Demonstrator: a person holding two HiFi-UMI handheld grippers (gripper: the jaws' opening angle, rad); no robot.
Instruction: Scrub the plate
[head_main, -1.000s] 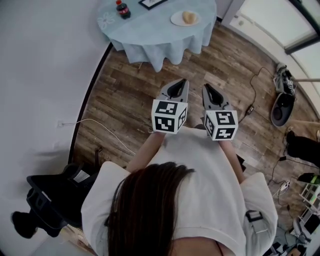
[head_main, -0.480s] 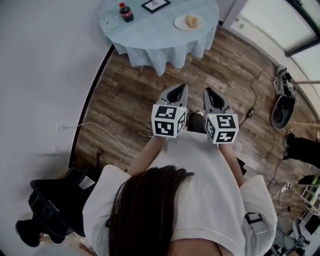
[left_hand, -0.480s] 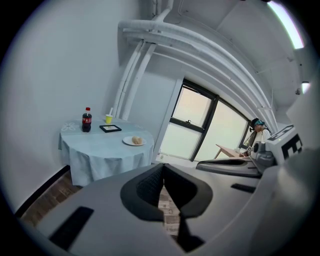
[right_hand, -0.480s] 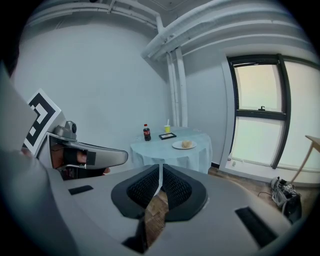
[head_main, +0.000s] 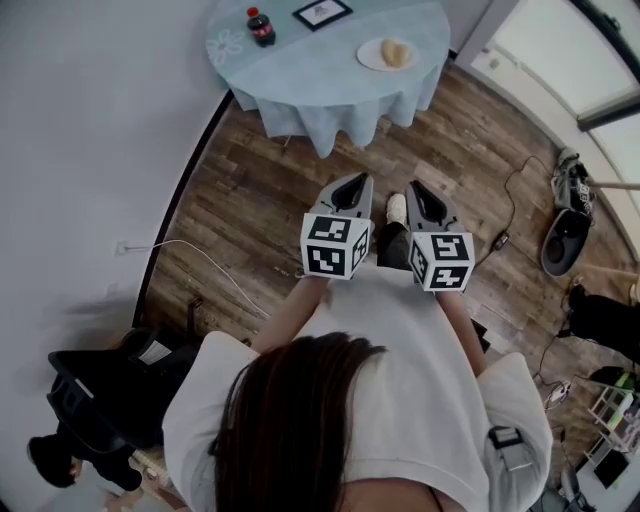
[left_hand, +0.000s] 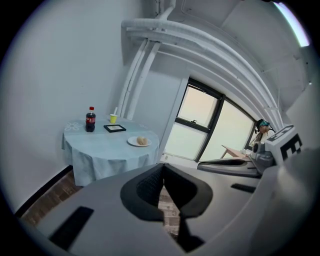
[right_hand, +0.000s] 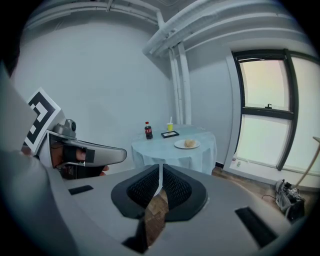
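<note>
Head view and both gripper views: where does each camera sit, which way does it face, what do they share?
Head view: on the person's head, looking steeply down at the floor; hair, shirt, left claw, right claw show.
Left gripper view: on the left claw, facing table and window; shut jaws show.
Right gripper view: on the right claw, facing the table; shut jaws, left claw show.
Shared: table, plate, bottle.

No legible text or labels
</note>
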